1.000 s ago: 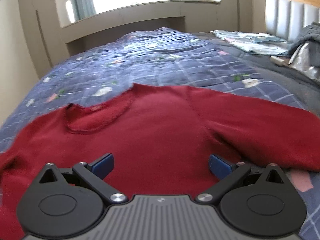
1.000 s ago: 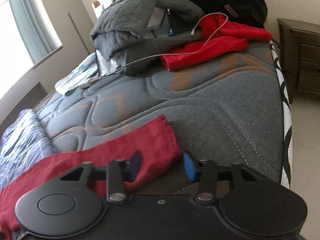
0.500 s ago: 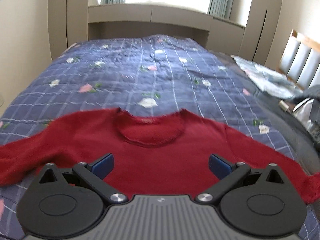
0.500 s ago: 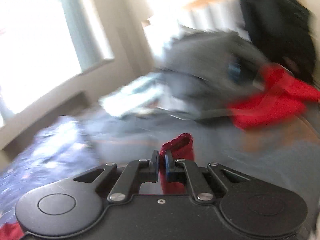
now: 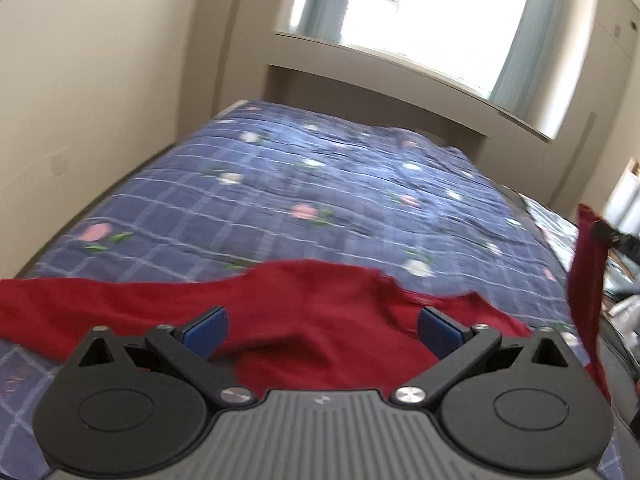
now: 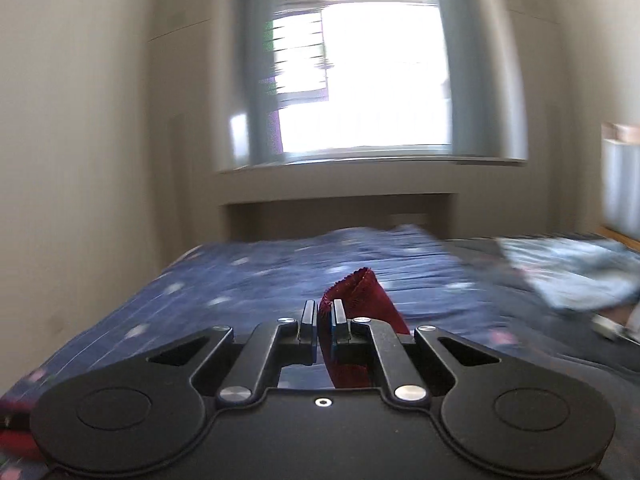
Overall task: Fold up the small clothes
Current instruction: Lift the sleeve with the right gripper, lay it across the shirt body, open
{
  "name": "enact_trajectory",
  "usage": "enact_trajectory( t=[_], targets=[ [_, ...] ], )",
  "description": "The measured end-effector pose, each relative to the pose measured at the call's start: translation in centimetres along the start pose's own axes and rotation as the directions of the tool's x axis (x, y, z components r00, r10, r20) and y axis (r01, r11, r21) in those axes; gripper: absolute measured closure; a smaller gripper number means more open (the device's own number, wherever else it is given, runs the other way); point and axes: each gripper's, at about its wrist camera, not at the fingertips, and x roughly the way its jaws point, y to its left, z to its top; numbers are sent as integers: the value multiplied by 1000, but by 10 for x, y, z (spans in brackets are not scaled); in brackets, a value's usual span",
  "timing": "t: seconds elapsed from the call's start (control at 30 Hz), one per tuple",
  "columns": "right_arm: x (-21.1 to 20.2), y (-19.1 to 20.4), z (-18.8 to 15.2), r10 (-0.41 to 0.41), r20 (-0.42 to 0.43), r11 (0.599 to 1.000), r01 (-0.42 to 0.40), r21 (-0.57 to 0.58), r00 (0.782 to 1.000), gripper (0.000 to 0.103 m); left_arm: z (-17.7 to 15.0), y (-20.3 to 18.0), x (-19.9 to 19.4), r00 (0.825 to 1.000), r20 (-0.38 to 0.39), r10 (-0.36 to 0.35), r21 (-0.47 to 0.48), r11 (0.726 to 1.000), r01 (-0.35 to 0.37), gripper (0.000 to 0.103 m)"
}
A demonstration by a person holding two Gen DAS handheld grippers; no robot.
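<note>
Blue checked quilt point(image 5: 320, 200) covers the bed, with a bright window point(image 6: 360, 80) on the wall behind it. Red sweater point(image 5: 312, 312) lies spread across the near part of the quilt. Left gripper point(image 5: 322, 324) hovers over the sweater body with jaws spread wide, holding nothing. Right gripper point(image 6: 325, 320) has its jaws clamped on the sweater's sleeve cuff point(image 6: 360, 296), which is lifted clear of the bed. The raised sleeve point(image 5: 586, 276) hangs at the right edge of the left wrist view.
</note>
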Motion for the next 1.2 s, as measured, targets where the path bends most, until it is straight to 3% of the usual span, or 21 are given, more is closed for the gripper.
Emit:
enact_trajectory(
  t=[0.13, 0.3, 0.43, 0.57, 0.63, 0.67, 0.77, 0.8, 0.9, 1.03, 1.1, 1.2],
  targets=[
    [27, 80, -24, 136, -78, 985, -143, -96, 988, 97, 3, 42, -3, 998, 7, 56, -41, 998, -56, 0],
    [50, 167, -77, 231, -216, 935, -278, -222, 948, 97, -4, 83, 9, 996, -21, 86, -106, 990, -88, 0],
    [68, 214, -123, 229, -312, 890, -329, -317, 922, 97, -15, 95, 24, 995, -48, 86, -124, 988, -92, 0],
    [65, 233, -158, 232, -373, 867, -365, -341, 898, 94, -22, 94, 40, 996, -65, 68, -119, 990, -76, 0],
    [66, 230, -165, 263, -389, 859, -398, -321, 883, 86, -23, 89, 46, 996, -64, 59, -108, 992, -66, 0],
    [64, 227, -166, 280, -392, 857, -413, -309, 876, 75, -23, 87, 49, 997, -61, 55, -104, 993, -61, 0],
    [46, 214, -164, 303, -359, 849, -421, -320, 883, 32, -24, 73, 61, 998, -50, 28, -87, 996, -33, 0],
    [38, 206, -160, 306, -340, 847, -417, -330, 889, 21, -25, 67, 64, 999, -49, 17, -80, 997, -21, 0],
    [11, 173, -155, 265, -265, 851, -354, -387, 927, 9, -32, 44, 83, 999, -49, -16, -36, 999, 14, 0],
    [-23, 113, -161, 57, -200, 883, -143, -447, 978, 4, -47, 10, 106, 998, -52, -32, 21, 999, 34, 0],
    [-34, 83, -168, -68, -185, 887, -25, -461, 980, 3, -58, -9, 117, 999, -45, -15, 60, 998, 18, 0],
    [-45, 42, -178, -245, -169, 871, 140, -471, 955, 1, -73, -30, 128, 998, -22, 52, 121, 991, -49, 0]
  ],
)
